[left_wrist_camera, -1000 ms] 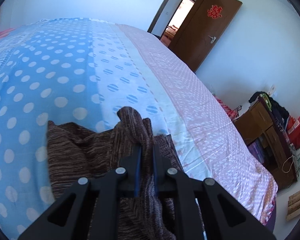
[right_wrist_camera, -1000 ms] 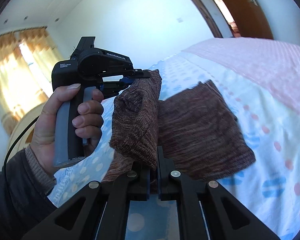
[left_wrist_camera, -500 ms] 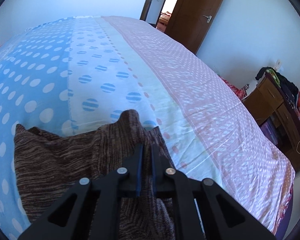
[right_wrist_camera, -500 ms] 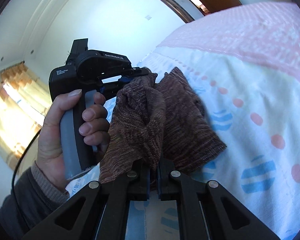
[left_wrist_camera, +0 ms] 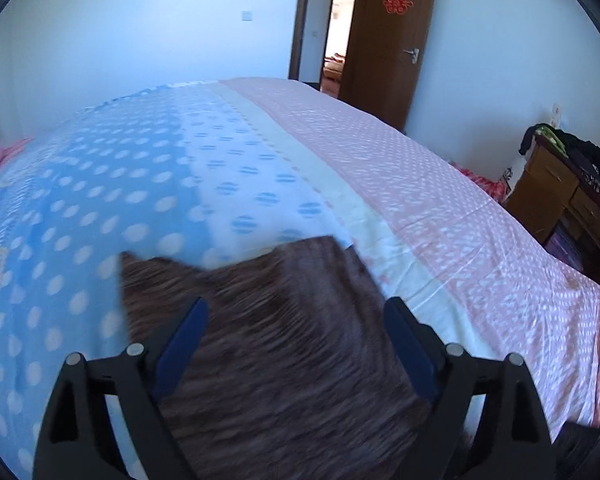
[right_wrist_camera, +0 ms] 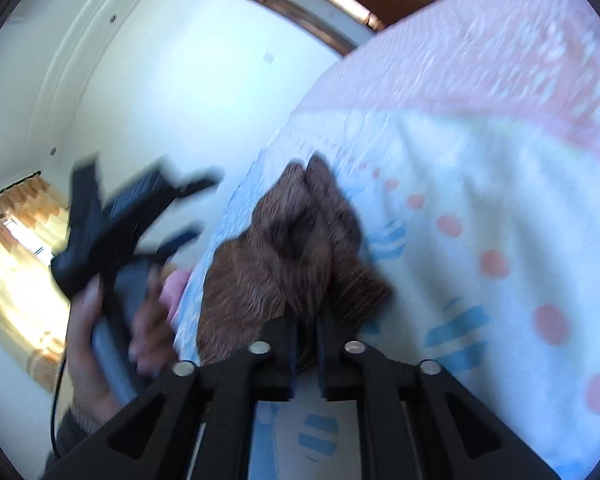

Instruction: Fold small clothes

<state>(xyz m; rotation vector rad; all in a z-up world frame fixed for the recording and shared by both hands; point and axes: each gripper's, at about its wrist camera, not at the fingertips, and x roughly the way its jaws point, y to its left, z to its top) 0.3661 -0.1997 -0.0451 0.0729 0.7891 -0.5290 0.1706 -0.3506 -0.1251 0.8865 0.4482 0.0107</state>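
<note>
Lying on spotted bedsheet (left_wrist_camera: 228, 184), brown knit garment (left_wrist_camera: 284, 344); left gripper (left_wrist_camera: 296, 320) just sprung wide above it; right gripper (right_wrist_camera: 305, 334) parting narrowly, knit between.

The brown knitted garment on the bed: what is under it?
Under the brown knitted garment lies the polka-dot bedsheet, blue and white around its edges. The sheet directly beneath is covered.
</note>
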